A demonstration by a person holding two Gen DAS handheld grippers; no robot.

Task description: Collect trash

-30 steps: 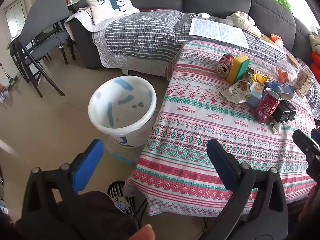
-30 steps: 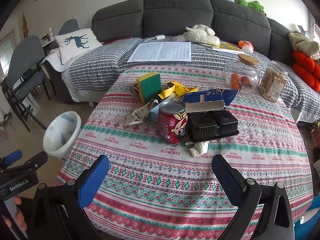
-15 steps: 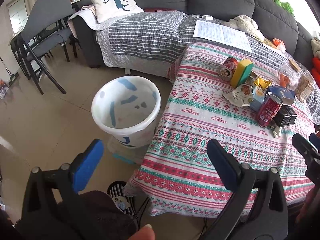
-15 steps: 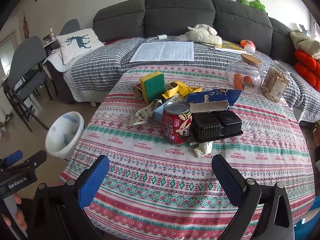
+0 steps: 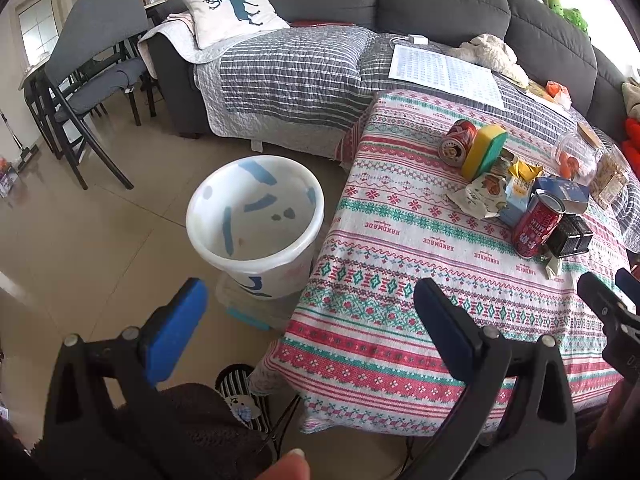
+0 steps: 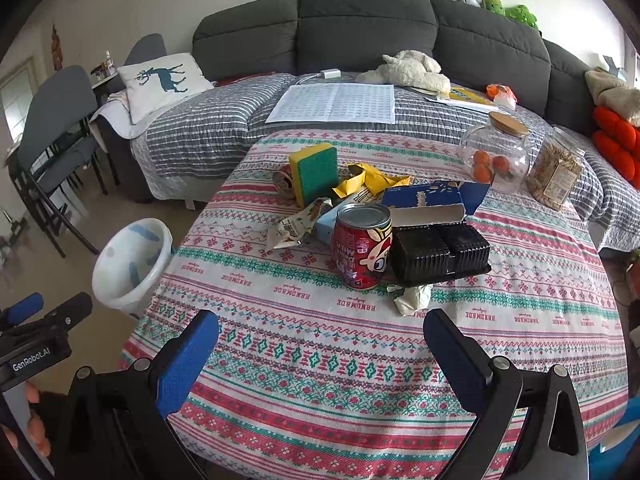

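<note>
Upright red can straight ahead of right claw, nearer than left claw. Both claws wide open, empty; white bin left of can.

A dark grey sofa lines the pale wall, grey chairs (folding ones) stand on beige floor tiles

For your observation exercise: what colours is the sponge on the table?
The sponge is yellow with a green scouring face, clearest in the right wrist view.
</note>
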